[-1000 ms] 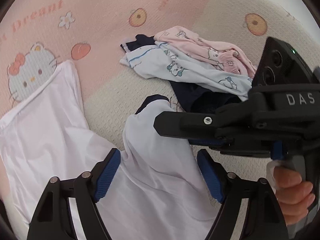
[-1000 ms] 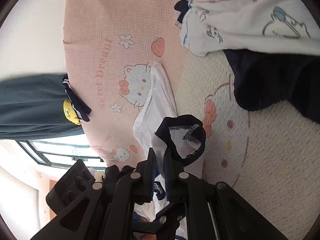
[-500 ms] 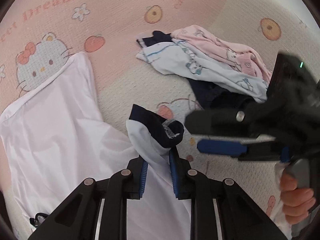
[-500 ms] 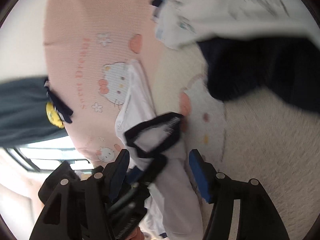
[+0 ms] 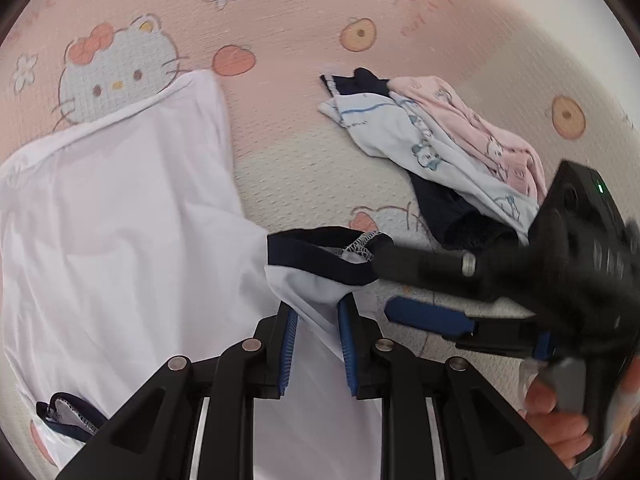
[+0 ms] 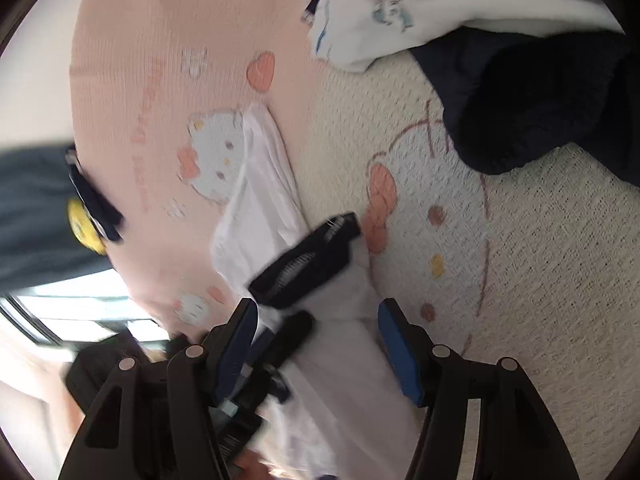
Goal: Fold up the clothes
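A white shirt point(image 5: 120, 220) lies spread on the bed, with its navy-cuffed sleeve point(image 5: 320, 256) lifted off the sheet. My left gripper point(image 5: 318, 312) is shut on the white cloth of that sleeve just below the cuff. My right gripper point(image 5: 386, 280) comes in from the right beside the cuff, its jaws open. In the right wrist view my right gripper point(image 6: 318, 316) stands wide, with the sleeve point(image 6: 308, 264) and a left finger point(image 6: 288, 332) between its pads but not pressed by them.
A pile of clothes point(image 5: 440, 148), pink, pale blue and navy, lies at the back right; the navy garment point(image 6: 540, 100) fills the right view's top right. A pink and cream cartoon bedsheet point(image 5: 280, 40) covers the bed. A dark grey garment point(image 6: 32, 208) hangs at the bed's edge.
My left gripper went from open over the sleeve to shut on it. My right gripper, which held the cuff, has opened and let go. The sleeve has been drawn up and left.
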Action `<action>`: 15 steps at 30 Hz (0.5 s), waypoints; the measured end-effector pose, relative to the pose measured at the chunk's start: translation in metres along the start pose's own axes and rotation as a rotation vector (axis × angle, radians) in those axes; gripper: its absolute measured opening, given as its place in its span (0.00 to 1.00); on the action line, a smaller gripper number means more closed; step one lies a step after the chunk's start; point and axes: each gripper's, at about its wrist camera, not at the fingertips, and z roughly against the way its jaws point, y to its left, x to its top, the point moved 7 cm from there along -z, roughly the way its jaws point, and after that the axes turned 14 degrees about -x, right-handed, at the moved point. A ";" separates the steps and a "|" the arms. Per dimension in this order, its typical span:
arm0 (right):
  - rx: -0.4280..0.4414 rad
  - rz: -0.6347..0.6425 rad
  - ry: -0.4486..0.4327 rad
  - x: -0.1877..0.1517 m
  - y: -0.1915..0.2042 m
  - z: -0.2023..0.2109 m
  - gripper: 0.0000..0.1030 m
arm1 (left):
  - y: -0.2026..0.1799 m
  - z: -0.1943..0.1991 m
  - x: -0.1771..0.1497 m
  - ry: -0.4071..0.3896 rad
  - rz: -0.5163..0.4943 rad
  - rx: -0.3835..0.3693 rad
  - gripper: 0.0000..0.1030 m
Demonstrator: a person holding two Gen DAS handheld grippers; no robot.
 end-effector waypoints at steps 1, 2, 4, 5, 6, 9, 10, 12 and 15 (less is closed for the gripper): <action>-0.029 0.023 0.000 -0.002 0.000 -0.002 0.60 | 0.002 0.001 0.001 -0.004 0.003 0.004 0.18; -0.052 0.033 0.004 -0.003 -0.001 -0.004 0.60 | 0.003 0.002 0.001 -0.007 0.003 0.010 0.18; -0.069 0.037 0.009 -0.004 -0.004 -0.007 0.60 | 0.005 0.003 0.002 -0.008 0.003 0.022 0.18; -0.062 0.031 0.014 -0.005 -0.005 -0.007 0.60 | 0.006 0.003 0.002 -0.005 0.003 0.025 0.18; -0.053 0.025 0.020 -0.006 -0.006 -0.008 0.60 | 0.007 0.003 0.003 -0.006 0.006 0.024 0.18; -0.039 0.020 0.031 -0.009 -0.009 -0.006 0.60 | 0.009 0.005 0.005 -0.009 0.019 0.006 0.18; -0.037 0.021 0.034 -0.010 -0.011 -0.006 0.60 | 0.009 0.006 0.006 -0.011 0.022 0.007 0.18; -0.051 0.049 0.028 -0.014 -0.012 -0.002 0.60 | 0.011 0.008 0.007 -0.013 0.028 0.008 0.18; -0.132 0.157 -0.008 -0.023 -0.009 0.005 0.61 | 0.014 0.012 0.008 -0.012 0.043 -0.009 0.18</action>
